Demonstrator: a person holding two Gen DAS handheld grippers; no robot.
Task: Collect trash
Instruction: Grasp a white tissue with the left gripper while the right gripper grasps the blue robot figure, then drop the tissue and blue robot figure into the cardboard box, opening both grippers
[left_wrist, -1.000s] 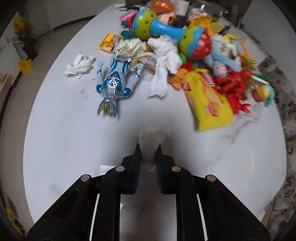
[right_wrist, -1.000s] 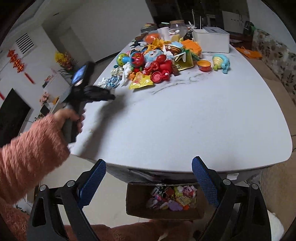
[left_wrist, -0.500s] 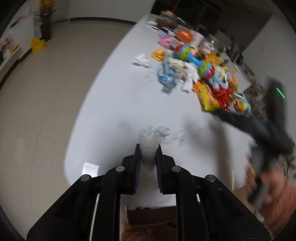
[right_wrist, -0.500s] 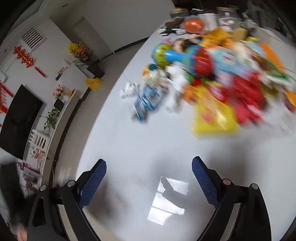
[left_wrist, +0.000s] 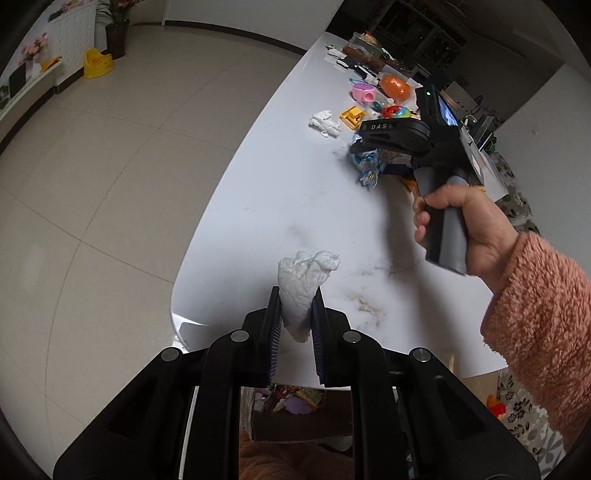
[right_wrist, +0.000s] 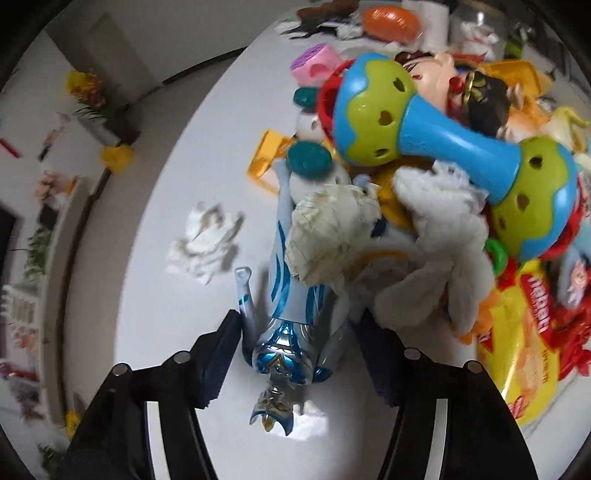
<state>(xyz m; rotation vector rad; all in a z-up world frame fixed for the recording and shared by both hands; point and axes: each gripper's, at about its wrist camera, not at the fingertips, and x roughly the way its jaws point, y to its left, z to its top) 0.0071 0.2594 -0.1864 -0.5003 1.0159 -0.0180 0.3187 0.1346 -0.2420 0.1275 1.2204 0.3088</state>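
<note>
Now over the toy pile, not the bare white counter: right claw, closing, half-wide around the blue figure. Left claw still pinching the white tissue. Beyond, pale floor tiles.

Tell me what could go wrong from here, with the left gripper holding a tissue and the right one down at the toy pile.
1. The right gripper, whose jaws have just been closing, straddles the blue and silver figure, a toy, so it may grab that rather than trash.
2. The crumpled tissue rests on that figure and could tumble off.
3. The left gripper pinches the tissue wad at its lower end; it might slip.
</note>
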